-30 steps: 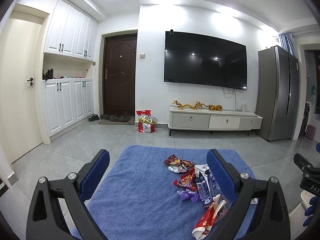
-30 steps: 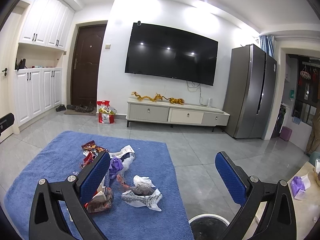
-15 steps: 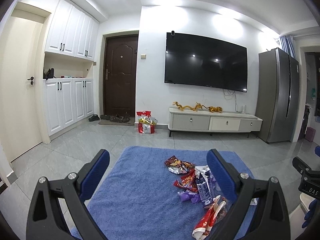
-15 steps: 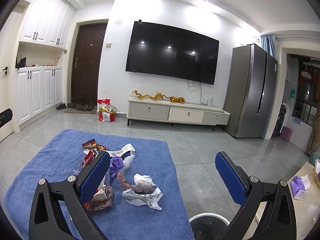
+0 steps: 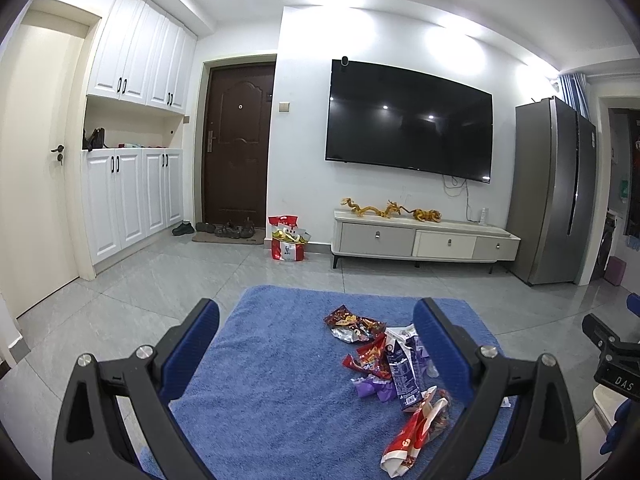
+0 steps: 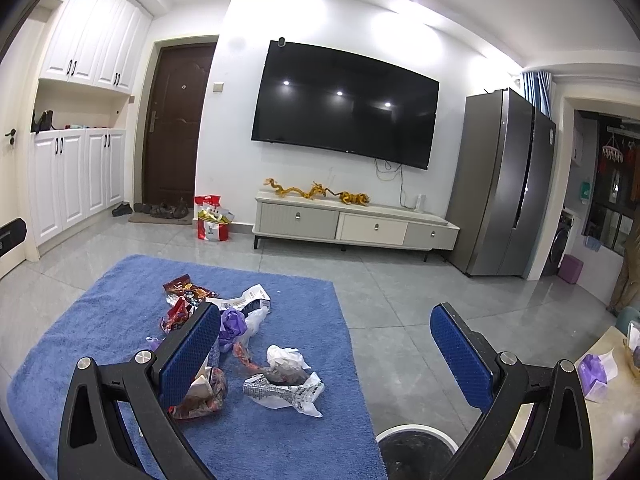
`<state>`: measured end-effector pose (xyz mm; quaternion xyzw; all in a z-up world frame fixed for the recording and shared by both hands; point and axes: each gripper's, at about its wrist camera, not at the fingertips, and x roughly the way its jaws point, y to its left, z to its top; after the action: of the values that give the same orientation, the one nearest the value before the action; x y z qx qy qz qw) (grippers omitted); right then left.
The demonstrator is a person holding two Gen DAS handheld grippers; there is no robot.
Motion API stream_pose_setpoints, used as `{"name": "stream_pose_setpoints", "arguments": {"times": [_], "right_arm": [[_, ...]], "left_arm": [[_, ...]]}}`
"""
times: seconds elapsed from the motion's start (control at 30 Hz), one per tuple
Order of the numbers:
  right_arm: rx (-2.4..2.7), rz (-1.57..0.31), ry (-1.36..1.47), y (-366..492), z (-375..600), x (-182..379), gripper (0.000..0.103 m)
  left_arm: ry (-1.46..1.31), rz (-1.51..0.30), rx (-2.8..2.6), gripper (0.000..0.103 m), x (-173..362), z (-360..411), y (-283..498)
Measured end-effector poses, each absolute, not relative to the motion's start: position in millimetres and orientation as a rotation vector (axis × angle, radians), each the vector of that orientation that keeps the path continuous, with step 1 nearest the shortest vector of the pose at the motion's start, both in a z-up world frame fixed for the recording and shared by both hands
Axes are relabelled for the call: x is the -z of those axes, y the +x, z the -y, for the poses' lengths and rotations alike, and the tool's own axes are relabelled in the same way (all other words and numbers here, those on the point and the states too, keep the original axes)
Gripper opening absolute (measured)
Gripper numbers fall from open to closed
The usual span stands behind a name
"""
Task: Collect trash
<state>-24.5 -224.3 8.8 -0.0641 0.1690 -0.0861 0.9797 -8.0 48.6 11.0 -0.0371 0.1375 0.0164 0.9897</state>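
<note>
Several snack wrappers and crumpled papers lie as a trash pile [image 5: 384, 364] on a blue rug [image 5: 272, 364]; the pile also shows in the right wrist view [image 6: 240, 344] on the rug [image 6: 100, 320]. My left gripper [image 5: 316, 340] is open and empty, held above the rug with the pile near its right finger. My right gripper [image 6: 326, 344] is open and empty above the rug's right edge. A white-rimmed trash bin [image 6: 416, 450] with a black inside stands on the floor just below the right gripper.
A TV cabinet [image 5: 424, 238] stands under a wall TV, with a red bag [image 5: 287, 238] to its left and a grey fridge [image 5: 554, 192] to its right. A table edge with purple tissue [image 6: 596, 374] is at the right. Grey tile floor surrounds the rug.
Both views have shifted slightly; the grippers stay open and the trash has not moved.
</note>
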Motion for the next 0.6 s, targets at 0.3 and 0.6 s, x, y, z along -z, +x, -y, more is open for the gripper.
{"name": "stream_pose_setpoints", "arguments": {"times": [0.3, 0.6], "right_arm": [[0.149, -0.323, -0.075, -30.4, 231.3, -11.4, 0.103], [0.121, -0.349, -0.051, -24.7, 245.7, -3.5, 0.103]], "left_arm": [[-0.071, -0.302, -0.019, 0.098, -5.2, -48.0, -3.9], [-0.054, -0.419, 0.086, 0.098, 23.1, -33.6, 13.4]]}}
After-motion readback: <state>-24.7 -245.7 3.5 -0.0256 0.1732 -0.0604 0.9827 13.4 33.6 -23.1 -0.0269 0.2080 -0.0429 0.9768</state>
